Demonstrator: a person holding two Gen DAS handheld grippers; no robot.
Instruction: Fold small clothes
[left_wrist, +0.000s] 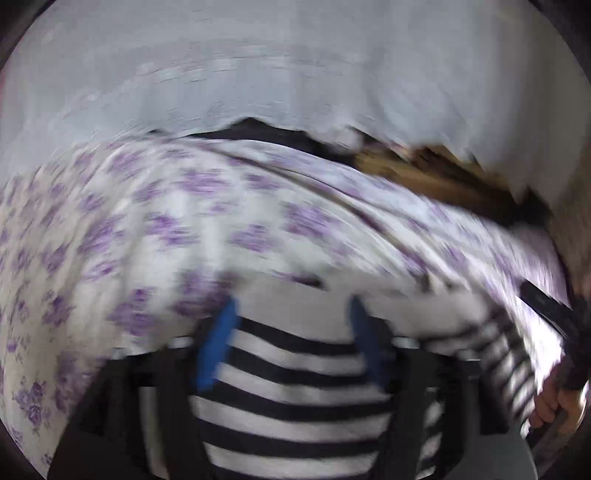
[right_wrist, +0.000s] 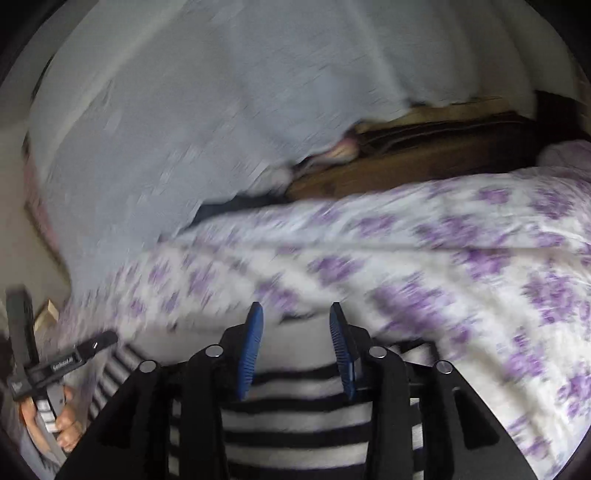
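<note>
A black-and-white striped garment (left_wrist: 291, 406) lies on a bed cover with purple flowers (left_wrist: 147, 229). My left gripper (left_wrist: 291, 302) hovers over the garment's far edge, its blue pads (left_wrist: 218, 343) wide apart with nothing pinched. In the right wrist view the same striped garment (right_wrist: 295, 410) lies under my right gripper (right_wrist: 295, 308). Its blue pads (right_wrist: 251, 354) stand apart, and I see only flat cloth below the gap. Both views are motion-blurred.
The flowered bed cover (right_wrist: 461, 258) spreads to the right. A pale grey sheet (left_wrist: 295, 74) hangs behind it, with brown wooden furniture (right_wrist: 424, 155) beside it. A hand (left_wrist: 554, 402) grips the other tool at the right edge of the left wrist view. A hand (right_wrist: 66, 424) shows at lower left of the right wrist view.
</note>
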